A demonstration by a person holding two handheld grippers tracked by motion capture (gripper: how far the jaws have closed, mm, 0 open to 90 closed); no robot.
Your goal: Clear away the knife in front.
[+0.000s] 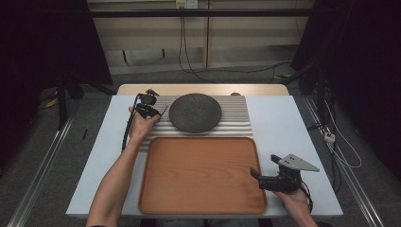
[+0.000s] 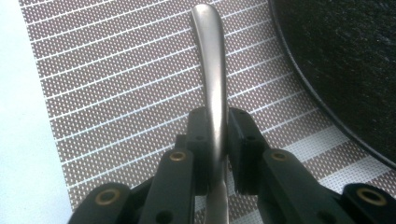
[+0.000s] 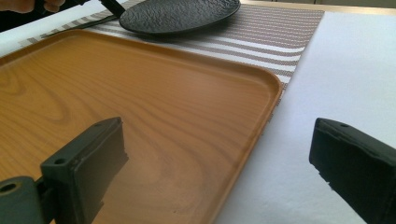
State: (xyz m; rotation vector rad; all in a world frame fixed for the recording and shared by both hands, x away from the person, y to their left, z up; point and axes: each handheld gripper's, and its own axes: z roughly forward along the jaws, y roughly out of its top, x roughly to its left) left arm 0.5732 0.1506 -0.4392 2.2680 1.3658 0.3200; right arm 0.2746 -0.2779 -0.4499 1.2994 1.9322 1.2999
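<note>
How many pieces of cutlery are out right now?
1: a metal utensil clamped in the left gripper over the striped mat, left of the dark plate. Its working end is hidden.

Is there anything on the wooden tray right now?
No, the tray is bare; the plate sits on the striped mat behind it.

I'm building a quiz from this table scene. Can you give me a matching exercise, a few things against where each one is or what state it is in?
Things:
1. dark round plate
2. wooden tray
3. metal utensil handle
4. right gripper

States or places:
A. clamped between the left gripper's jaws
B. open, over the tray's right edge
C. lying on the striped mat
D. empty, nearer the person than the mat

Pairs: 1-C, 2-D, 3-A, 4-B
</note>
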